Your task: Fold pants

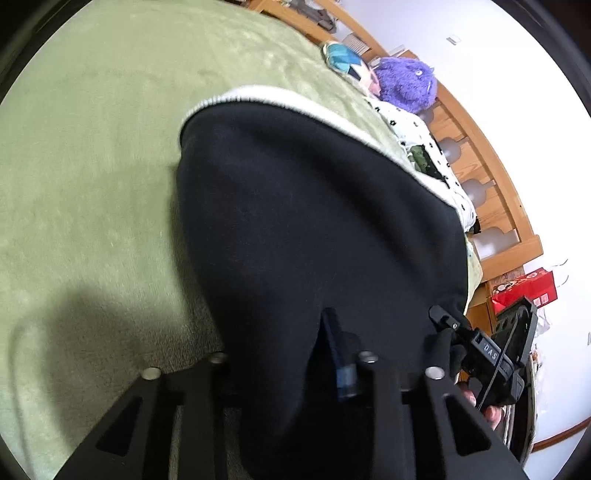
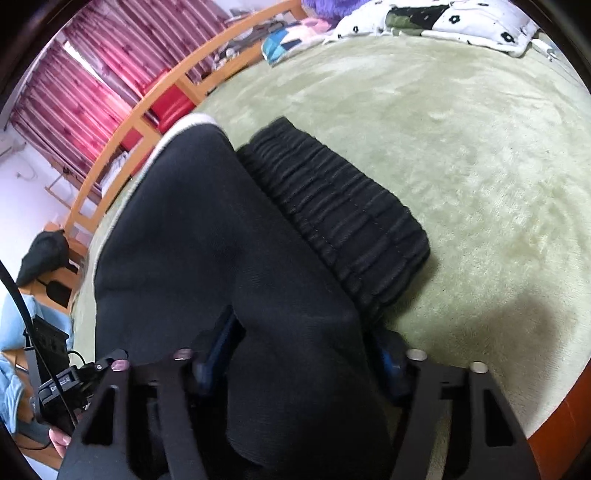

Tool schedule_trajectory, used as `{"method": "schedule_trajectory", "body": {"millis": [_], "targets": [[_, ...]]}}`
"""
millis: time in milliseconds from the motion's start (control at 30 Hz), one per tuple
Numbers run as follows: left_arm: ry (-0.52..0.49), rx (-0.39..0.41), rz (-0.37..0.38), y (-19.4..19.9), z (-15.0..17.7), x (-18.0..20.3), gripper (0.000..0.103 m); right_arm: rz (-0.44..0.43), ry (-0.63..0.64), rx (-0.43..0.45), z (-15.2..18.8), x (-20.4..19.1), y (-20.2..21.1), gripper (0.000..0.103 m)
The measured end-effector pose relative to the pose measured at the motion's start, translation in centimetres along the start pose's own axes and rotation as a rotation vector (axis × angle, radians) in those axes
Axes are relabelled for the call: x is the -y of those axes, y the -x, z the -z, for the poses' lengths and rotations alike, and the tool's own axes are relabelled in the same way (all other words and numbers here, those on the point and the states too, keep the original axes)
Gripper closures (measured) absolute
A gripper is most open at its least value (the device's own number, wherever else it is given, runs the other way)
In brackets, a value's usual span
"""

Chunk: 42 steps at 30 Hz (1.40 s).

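Note:
Black pants [image 1: 295,203] with a white inner edge [image 1: 258,96] lie on a green blanket [image 1: 92,166]. My left gripper [image 1: 291,343] is shut on a fold of the black cloth. One blue pad [image 1: 343,369] shows and the cloth hides the other. In the right wrist view the pants [image 2: 184,240] lie doubled over, with the ribbed elastic waistband [image 2: 340,206] showing beside the top layer. My right gripper [image 2: 303,350] holds a thick bunch of the cloth between both blue pads [image 2: 218,350]. The two grippers sit side by side at the near edge of the pants.
A wooden bed rail [image 1: 491,177] runs along the far side, with a purple plush toy [image 1: 406,83] and a flowered pillow [image 2: 461,18]. Red curtains [image 2: 92,74] hang beyond the rail. A red box [image 1: 524,288] sits past the bed's end. The green blanket [image 2: 461,147] spreads wide beside the pants.

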<state>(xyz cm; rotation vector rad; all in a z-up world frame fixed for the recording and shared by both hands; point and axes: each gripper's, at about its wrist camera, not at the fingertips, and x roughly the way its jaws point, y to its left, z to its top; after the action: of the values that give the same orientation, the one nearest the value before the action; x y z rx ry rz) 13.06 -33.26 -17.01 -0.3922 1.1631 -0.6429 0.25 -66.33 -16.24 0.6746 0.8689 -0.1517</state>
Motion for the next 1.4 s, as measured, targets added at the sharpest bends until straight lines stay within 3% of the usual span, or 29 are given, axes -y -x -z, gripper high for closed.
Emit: {"method": "schedule_trajectory", "body": {"millis": [67,167,433,767,1000,1100,1167,1200,1300,1400], "targets": [[-0.016,0.013,0.015,0.8,-0.2,0.3,0.082,0.013,0.026,0.021,0.4,-1.1,0.7,0.061],[-0.026,0.022,0.031,2.1,-0.4,0.4,0.083,0.077,0.072,0.048,0.7,-3.4,1.4,0.066],[-0.056,0.094,-0.003,9.5,-0.9,-2.2,0.084,0.066,0.161,0.053,3.0,-10.6,2.5,0.069],[-0.038,0.184,-0.177,22.6,-1.5,-13.3,0.084,-0.107,0.213,0.012,10.1,-24.9,-2.6,0.069],[-0.008,0.177,-0.264,29.5,-2.0,-21.3,0.083,-0.156,0.282,-0.056,16.3,-34.2,-5.5,0.069],[0.050,0.148,-0.258,28.9,-1.7,-25.1,0.078,-0.110,0.326,-0.121,18.4,-36.2,-7.2,0.066],[0.080,0.100,-0.284,27.2,-1.0,-26.9,0.070,-0.061,0.350,-0.157,19.3,-36.3,-8.1,0.055],[0.090,0.092,-0.305,26.7,-0.5,-27.4,0.063,-0.057,0.358,-0.180,19.5,-36.1,-8.3,0.055],[0.086,0.113,-0.326,27.2,1.2,-27.4,0.049,-0.084,0.383,-0.237,19.2,-34.9,-7.5,0.053],[0.051,0.141,-0.376,28.7,3.1,-26.4,0.045,-0.053,0.468,-0.196,19.1,-34.7,-4.7,0.051]]}}
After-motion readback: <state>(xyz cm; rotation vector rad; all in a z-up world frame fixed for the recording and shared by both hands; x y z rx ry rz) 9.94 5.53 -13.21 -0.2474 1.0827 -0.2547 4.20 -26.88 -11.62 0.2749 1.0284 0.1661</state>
